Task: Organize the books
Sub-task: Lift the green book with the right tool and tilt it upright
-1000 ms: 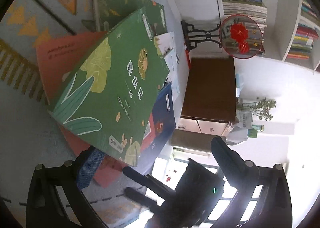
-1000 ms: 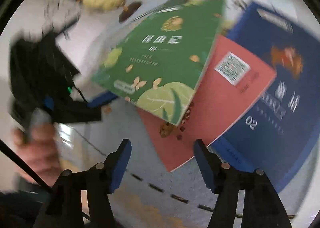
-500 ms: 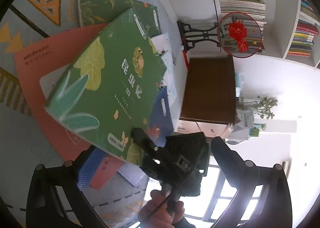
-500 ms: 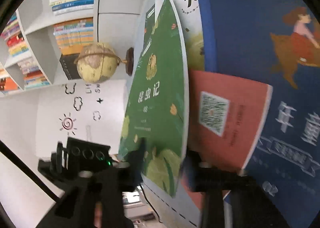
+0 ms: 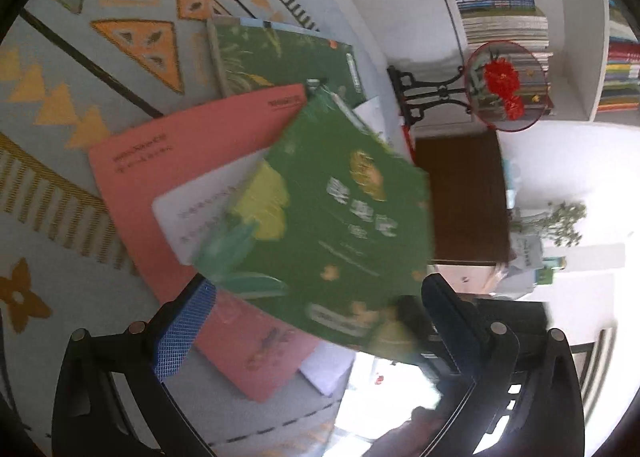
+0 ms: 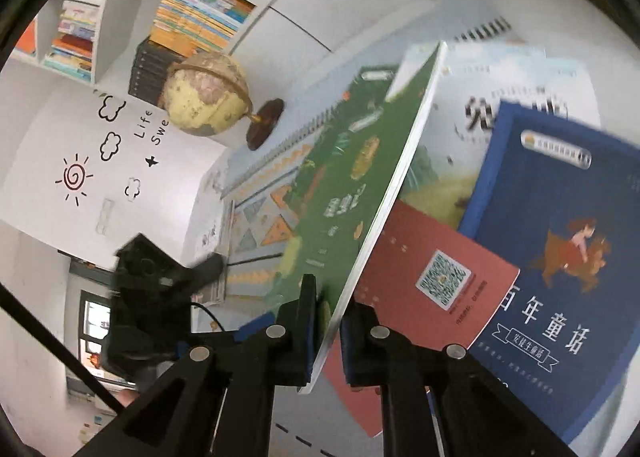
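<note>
Right gripper clamped on the near corner of the green book; jaws have just been closing and now pinch the book's edge from both sides, nearly shut. Book is tilted up on edge, lifted off the pile, cover facing left in the right wrist view. Under and right of it: red book with a QR code, lying flat, and blue book partly over the red one's far right side. A pale book lies further back under both.

Left gripper wide open, holding nothing; green book shows blurred above its fingers, no contact that I can tell. Left pad sits over the red book, touching or not unclear. Second green book lies flat at the far end of the pile on the patterned mat.

Globe far left, well apart from the pile, shelves behind it.
</note>
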Demonstrator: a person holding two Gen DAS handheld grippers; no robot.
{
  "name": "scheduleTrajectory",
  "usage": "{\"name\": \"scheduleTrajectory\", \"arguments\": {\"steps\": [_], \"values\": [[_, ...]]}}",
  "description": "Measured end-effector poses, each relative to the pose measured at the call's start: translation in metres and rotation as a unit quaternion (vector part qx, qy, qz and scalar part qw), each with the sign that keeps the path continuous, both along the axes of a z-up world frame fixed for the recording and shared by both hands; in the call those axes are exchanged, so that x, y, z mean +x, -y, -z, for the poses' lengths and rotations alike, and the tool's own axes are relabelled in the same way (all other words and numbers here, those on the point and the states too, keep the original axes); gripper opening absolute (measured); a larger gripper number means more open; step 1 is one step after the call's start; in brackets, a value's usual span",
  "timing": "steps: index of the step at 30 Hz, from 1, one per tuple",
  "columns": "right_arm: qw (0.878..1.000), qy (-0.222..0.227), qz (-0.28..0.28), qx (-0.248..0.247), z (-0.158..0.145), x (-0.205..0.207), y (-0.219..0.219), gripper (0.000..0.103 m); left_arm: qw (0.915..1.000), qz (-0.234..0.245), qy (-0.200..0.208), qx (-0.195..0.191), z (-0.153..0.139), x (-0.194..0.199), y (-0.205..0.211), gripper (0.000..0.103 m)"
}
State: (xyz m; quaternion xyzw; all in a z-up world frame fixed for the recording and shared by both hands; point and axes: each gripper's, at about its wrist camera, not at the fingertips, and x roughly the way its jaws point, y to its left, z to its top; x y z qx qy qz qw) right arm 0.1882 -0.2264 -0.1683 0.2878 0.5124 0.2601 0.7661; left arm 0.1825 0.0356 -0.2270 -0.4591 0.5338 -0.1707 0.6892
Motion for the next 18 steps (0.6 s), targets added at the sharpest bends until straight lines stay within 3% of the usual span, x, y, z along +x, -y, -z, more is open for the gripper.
{"name": "scheduleTrajectory", "arguments": {"steps": [5,11,14,18], "values": [[1.000,0.023,0.001,-0.018,-0.028,-0.004,-0.001,0.009,0.9999,0.008,-0.010,-0.001,0.012,-0.004,-0.010,0.102],[1.000,0.017,0.017,-0.003,-0.041,0.002,-0.014,0.009,0.9993,0.036,-0.011,-0.001,0.012,0.004,-0.022,0.102],[1.000,0.007,0.016,-0.021,-0.037,0.004,-0.025,0.009,0.9978,0.057,-0.019,-0.027,0.016,0.009,-0.022,0.102],[0.999,-0.026,0.023,0.004,-0.026,-0.001,-0.024,0.009,0.9941,0.078,-0.013,-0.074,0.016,0.024,-0.007,0.102]]}}
